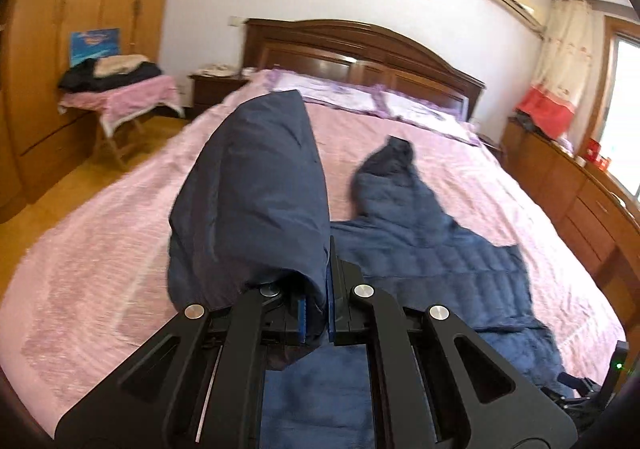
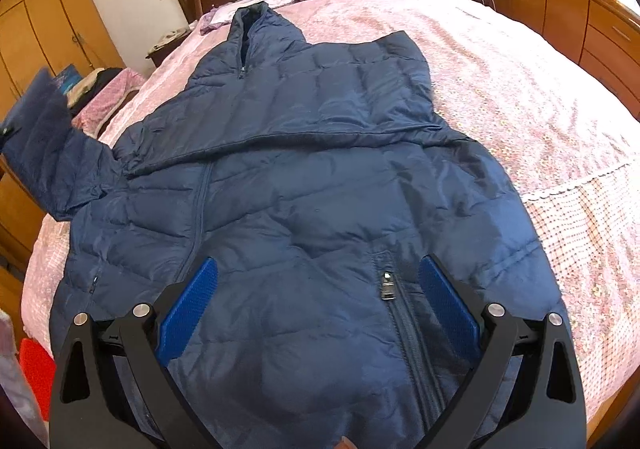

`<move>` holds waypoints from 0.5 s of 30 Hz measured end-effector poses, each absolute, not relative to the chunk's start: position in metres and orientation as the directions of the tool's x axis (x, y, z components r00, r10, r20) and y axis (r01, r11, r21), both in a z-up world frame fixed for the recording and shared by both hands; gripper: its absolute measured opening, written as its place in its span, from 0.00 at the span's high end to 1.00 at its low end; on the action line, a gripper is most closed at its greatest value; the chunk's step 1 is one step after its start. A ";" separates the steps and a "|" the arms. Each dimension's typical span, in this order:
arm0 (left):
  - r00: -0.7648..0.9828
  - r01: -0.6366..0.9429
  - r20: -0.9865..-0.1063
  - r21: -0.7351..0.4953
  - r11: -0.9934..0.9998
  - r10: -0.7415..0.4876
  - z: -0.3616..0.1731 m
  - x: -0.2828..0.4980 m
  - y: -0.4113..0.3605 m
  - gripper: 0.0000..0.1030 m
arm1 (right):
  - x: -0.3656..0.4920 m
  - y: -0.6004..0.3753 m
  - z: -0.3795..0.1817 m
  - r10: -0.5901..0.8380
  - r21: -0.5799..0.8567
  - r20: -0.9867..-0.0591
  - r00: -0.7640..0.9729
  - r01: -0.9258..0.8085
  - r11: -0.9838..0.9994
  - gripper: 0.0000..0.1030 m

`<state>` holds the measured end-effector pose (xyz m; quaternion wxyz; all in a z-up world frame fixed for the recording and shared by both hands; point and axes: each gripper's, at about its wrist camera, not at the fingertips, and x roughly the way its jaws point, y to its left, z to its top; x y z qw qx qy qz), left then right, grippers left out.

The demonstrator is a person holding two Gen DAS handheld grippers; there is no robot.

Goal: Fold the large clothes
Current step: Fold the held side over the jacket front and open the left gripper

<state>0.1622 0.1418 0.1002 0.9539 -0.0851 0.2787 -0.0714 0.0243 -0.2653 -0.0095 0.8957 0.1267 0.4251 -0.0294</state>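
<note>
Pinching a sleeve (image 1: 256,185) of the navy puffer jacket (image 2: 304,185) between nearly closed pads, left gripper (image 1: 316,313) raised over the pink bedspread (image 2: 520,89); right gripper (image 2: 318,305) spread wide, empty, above the jacket's zipper (image 2: 387,283).

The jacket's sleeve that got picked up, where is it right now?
In the left wrist view the sleeve is lifted above the pink bed, pinched in the left gripper. In the right wrist view it sticks up at the jacket's far left edge.
</note>
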 end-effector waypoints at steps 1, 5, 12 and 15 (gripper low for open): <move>0.829 0.107 -0.522 -0.207 0.972 -0.202 0.098 0.165 0.130 0.93 | 0.023 -0.266 -0.009 0.053 0.201 -0.768 0.639 0.161 0.966 0.07; 0.795 0.166 -0.543 -0.233 0.958 -0.270 0.082 0.172 0.086 0.93 | 0.017 -0.274 -0.006 0.042 0.199 -0.763 0.645 0.173 0.965 0.07; 0.731 0.217 -0.607 -0.226 0.950 -0.312 0.041 0.182 0.024 0.93 | 0.013 -0.287 -0.010 0.027 0.208 -0.765 0.643 0.208 0.956 0.07; 0.694 0.228 -0.649 -0.214 0.950 -0.313 0.019 0.189 0.002 0.93 | 0.013 -0.289 -0.014 0.026 0.208 -0.772 0.636 0.213 0.955 0.07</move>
